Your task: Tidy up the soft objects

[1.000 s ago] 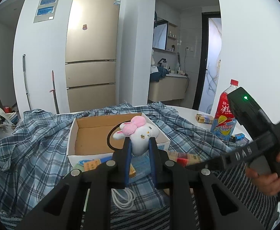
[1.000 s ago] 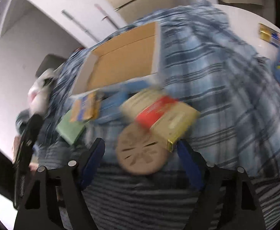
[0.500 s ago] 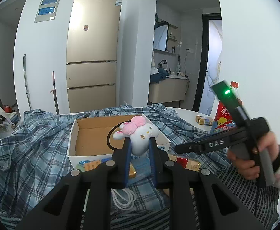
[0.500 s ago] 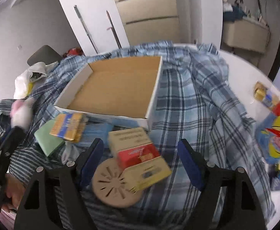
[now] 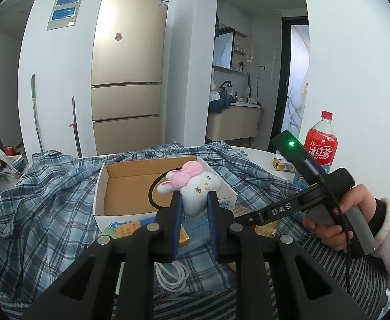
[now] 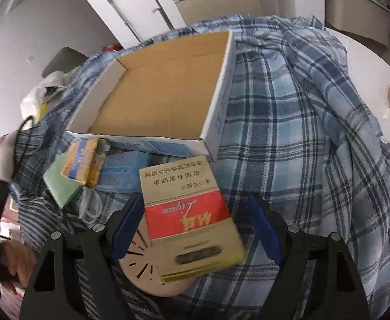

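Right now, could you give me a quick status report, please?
Left tool shut on plush bunny. Right tool open over red-gold box. Cardboard box empty.

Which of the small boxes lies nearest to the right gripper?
The gold and red box, lying between the open right gripper fingers. The yellow-orange box and blue box lie farther, near the cardboard tray.

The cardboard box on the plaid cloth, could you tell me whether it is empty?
Empty: the cardboard box shows only bare brown floor inside.

White table (image 6: 365,61), plaid shirt (image 6: 288,122), red bottle (image 5: 320,144)
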